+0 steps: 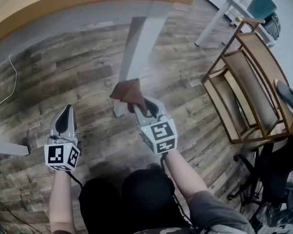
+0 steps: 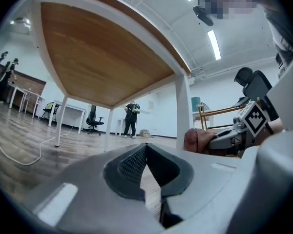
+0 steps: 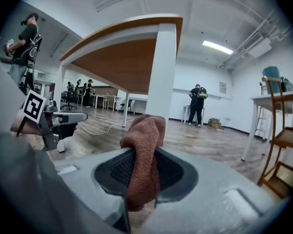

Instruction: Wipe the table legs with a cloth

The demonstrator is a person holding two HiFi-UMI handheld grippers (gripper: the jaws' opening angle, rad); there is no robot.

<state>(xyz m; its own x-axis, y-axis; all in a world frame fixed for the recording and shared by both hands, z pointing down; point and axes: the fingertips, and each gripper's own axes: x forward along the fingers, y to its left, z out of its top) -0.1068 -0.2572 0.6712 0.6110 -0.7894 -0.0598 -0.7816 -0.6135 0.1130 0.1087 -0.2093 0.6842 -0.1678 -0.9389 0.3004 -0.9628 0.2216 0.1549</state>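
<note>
Cloth: we see a brown terry cloth (image 3: 143, 143), bunched and folded. We judge it soft, light and limp, unlikely to slip or be damaged.
Where to hold: we judge a pinch across the gathered middle best, with a loose wad left ahead of the tips to rub with.
Right gripper (image 3: 142, 165): its jaws are pinching the cloth between the pads. The wad stands up past the tips and a short tail hangs below.
Cloth position: in the head view the wad lies at the lower part of the white table leg (image 1: 138, 48), just above the wooden floor (image 1: 78, 77). We cannot confirm whether they touch.
Left gripper (image 2: 146, 150): its jaws are pressed together at the tips with nothing between them. It hovers well to the left of the leg.
</note>
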